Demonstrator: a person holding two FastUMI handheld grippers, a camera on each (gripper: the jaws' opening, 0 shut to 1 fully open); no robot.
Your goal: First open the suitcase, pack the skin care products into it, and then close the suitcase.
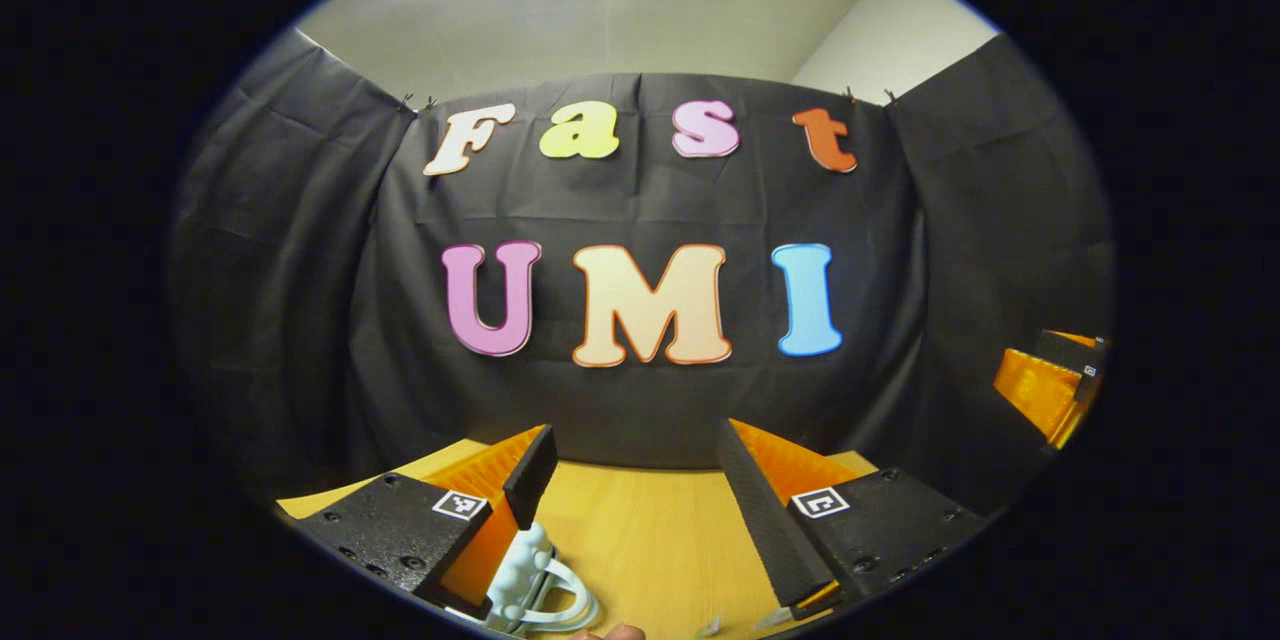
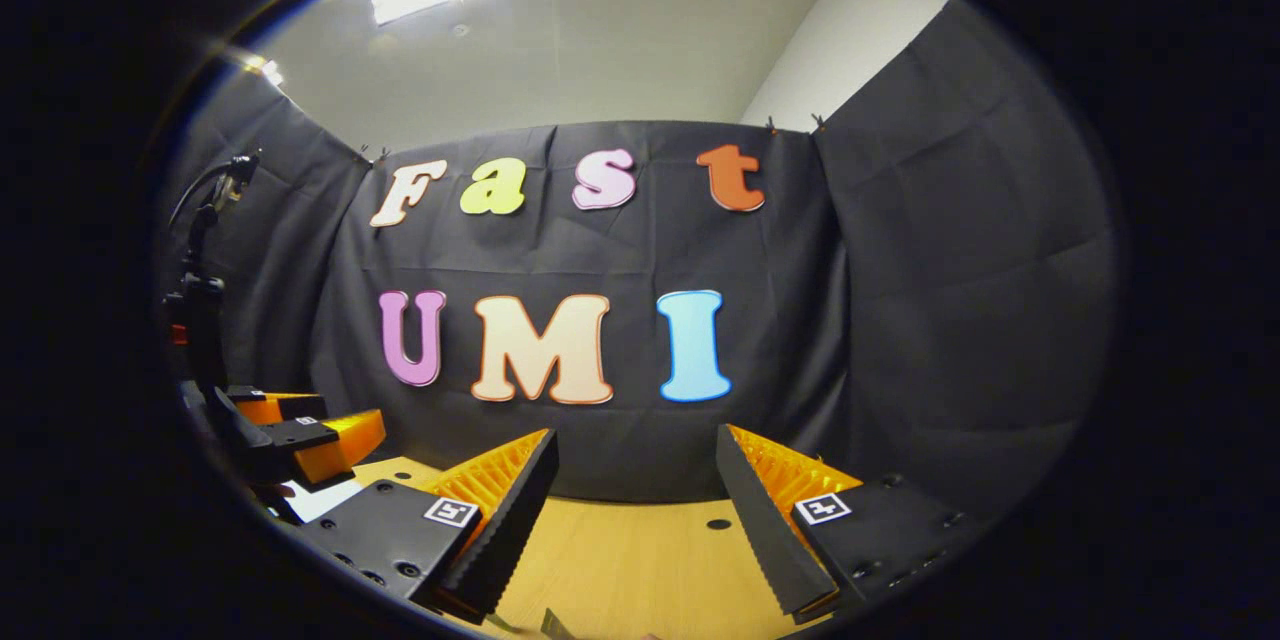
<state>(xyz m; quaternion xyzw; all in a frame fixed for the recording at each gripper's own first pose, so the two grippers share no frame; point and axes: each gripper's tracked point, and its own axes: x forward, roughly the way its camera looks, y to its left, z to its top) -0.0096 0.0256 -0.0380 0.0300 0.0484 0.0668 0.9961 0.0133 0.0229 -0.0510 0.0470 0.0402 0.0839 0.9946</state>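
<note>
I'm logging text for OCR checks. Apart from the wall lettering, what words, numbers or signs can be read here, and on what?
None readable.
Square black-and-white markers on the left tool and the right tool: coded patterns, no words or numbers.

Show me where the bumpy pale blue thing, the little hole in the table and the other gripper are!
pale blue thing (image 1: 527, 570), left gripper view: its knobbly top.
hole (image 2: 718, 524), right gripper view: the dark spot in the tabletop.
left gripper (image 2: 325, 430), right gripper view: between its fingertips.
</note>
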